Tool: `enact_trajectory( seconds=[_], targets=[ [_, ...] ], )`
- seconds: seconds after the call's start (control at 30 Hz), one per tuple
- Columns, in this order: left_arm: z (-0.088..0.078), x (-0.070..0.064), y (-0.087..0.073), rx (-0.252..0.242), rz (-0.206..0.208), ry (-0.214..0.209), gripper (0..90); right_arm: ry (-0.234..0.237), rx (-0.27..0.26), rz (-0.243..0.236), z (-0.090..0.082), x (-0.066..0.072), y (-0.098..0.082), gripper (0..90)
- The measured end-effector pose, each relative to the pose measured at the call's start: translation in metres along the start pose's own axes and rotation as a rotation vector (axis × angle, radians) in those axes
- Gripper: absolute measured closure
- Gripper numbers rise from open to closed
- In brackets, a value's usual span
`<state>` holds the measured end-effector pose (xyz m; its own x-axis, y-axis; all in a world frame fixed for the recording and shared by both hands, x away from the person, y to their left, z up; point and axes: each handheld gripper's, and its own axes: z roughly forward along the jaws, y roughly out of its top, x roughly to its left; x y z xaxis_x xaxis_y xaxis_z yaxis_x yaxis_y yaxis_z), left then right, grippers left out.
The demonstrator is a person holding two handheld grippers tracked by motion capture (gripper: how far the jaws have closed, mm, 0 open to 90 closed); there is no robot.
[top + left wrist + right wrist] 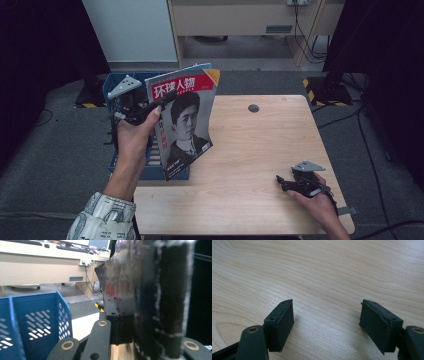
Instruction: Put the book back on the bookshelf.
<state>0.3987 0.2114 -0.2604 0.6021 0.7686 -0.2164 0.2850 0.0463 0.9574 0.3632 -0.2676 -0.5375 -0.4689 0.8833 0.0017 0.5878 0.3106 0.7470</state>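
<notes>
Over the left end of a pale wooden table point(260, 150), a person's left hand point(131, 142) lifts a magazine point(186, 122) clear of the blue slotted file rack point(116, 92) that stands at the table's left edge. The magazine hangs upright and slightly tilted, its red-banded portrait cover turned toward the camera, held above and just in front of the rack so that its lower corner appears free of the dividers. The left gripper point(161, 102) has its jaws clamped on the magazine's upper left edge near the spine; in the left gripper view the glossy cover point(125, 280) presses flat between the pads, with the rack's perforated blue wall point(37, 322) below and to the side. Gripping near the top likely lets the pages hang without fanning. At the table's near right corner the right gripper point(281, 181) rests low on the wood in the person's right hand point(320, 205), well apart from the magazine. Its jaws stand apart with nothing between them, as the bare grain between the two black pads point(282, 322) shows, apparently parked out of the way or waiting to receive the magazine.
</notes>
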Motion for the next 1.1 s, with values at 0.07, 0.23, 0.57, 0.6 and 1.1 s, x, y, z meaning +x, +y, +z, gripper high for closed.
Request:
enact_trajectory(
  seconds=[0.07, 0.23, 0.57, 0.6, 1.1],
  targets=[
    [-0.001, 0.002, 0.0, -0.001, 0.0, 0.003, 86.6, -0.001, -0.001, 0.0, 0.0, 0.0, 0.0, 27.4],
    [-0.003, 0.011, -0.001, -0.001, -0.017, 0.02, 86.5, -0.001, -0.002, 0.0, 0.0, 0.0, 0.0, 27.4],
    [-0.018, 0.018, 0.003, -0.016, -0.019, 0.046, 86.5, -0.003, -0.001, 0.001, 0.0, 0.001, 0.0, 27.8],
    [-0.019, 0.019, 0.003, -0.018, -0.021, 0.047, 86.6, -0.004, -0.001, 0.002, 0.0, 0.001, 0.0, 27.7],
    [-0.039, 0.037, 0.009, -0.041, -0.02, 0.083, 86.6, -0.004, -0.002, 0.002, 0.0, 0.001, 0.0, 27.7]
  ],
)
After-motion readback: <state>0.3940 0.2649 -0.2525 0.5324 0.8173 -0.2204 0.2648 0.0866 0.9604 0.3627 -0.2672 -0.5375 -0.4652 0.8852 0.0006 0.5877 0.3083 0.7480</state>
